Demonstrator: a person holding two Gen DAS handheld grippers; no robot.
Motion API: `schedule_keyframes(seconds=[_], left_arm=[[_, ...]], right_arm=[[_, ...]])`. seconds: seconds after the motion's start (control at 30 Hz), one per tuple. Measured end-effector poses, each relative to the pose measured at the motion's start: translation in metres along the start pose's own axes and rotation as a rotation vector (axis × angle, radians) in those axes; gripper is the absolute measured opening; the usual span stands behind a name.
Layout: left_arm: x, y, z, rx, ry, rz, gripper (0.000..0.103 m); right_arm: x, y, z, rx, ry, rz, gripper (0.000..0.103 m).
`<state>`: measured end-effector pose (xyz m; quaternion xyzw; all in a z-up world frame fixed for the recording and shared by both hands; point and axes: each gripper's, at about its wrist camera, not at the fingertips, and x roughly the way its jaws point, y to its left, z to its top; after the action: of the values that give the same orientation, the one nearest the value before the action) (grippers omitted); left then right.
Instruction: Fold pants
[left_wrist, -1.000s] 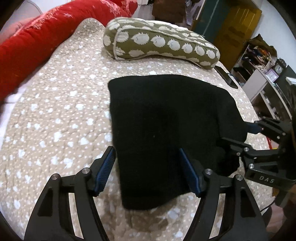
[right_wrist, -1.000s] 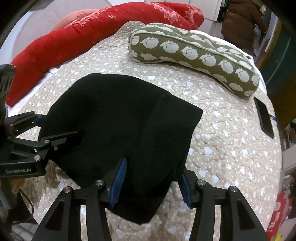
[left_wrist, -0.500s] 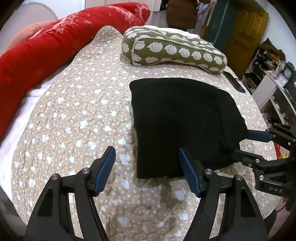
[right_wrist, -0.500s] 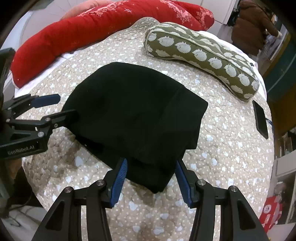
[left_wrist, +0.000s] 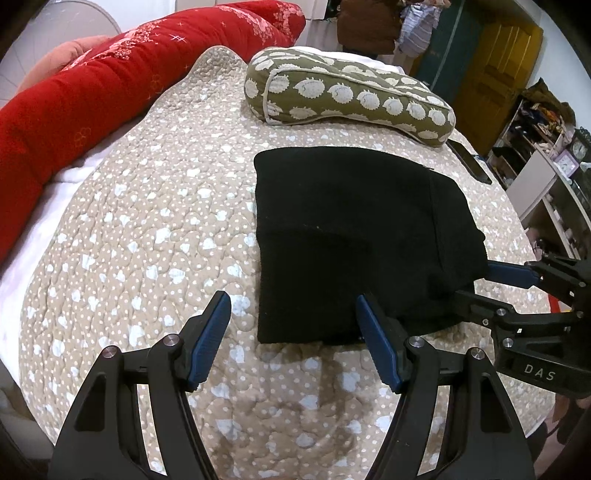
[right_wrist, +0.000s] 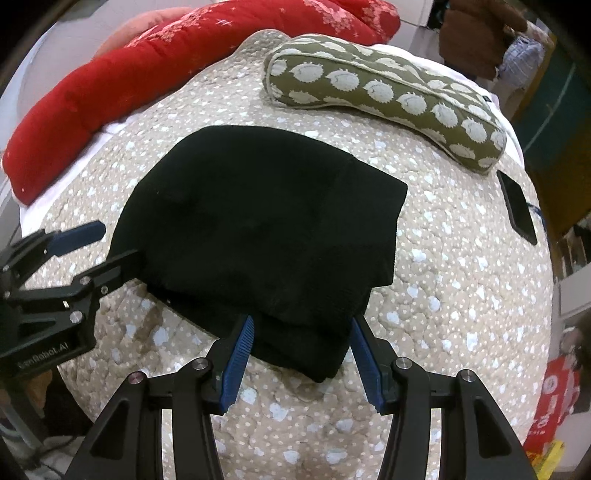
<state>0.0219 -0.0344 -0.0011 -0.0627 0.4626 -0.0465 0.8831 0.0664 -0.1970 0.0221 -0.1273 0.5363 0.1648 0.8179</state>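
Both grippers have drawn back: the left gripper and right gripper hold jaws spread and empty, the folded pants lying on the bed just beyond them, apparently finished

Both wrist cams look steeply down, close, sharing folded pants on bed.

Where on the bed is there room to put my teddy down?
The widest bare quilt lies between the folded black pants and the red blanket. Another bare patch lies between the pants and the phone. It is crowded at the near edge, around both grippers.
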Motion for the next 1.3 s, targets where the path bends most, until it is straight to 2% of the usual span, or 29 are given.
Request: schedule_keyframes(seconds=[0.27, 0.63, 1.3], left_arm=[[0.001, -0.001, 0.003, -0.001, -0.003, 0.011, 0.071], [0.003, -0.005, 0.007, -0.002, 0.002, 0.046, 0.071], [-0.004, -0.006, 0.011, -0.011, -0.006, 0.072, 0.071]], right_arm=[[-0.007, -0.001, 0.000, 0.066, -0.024, 0.020, 0.051], [-0.005, -0.007, 0.000, 0.142, -0.009, 0.025, 0.051], [-0.006, -0.007, 0.004, 0.173, -0.005, 0.025, 0.051]])
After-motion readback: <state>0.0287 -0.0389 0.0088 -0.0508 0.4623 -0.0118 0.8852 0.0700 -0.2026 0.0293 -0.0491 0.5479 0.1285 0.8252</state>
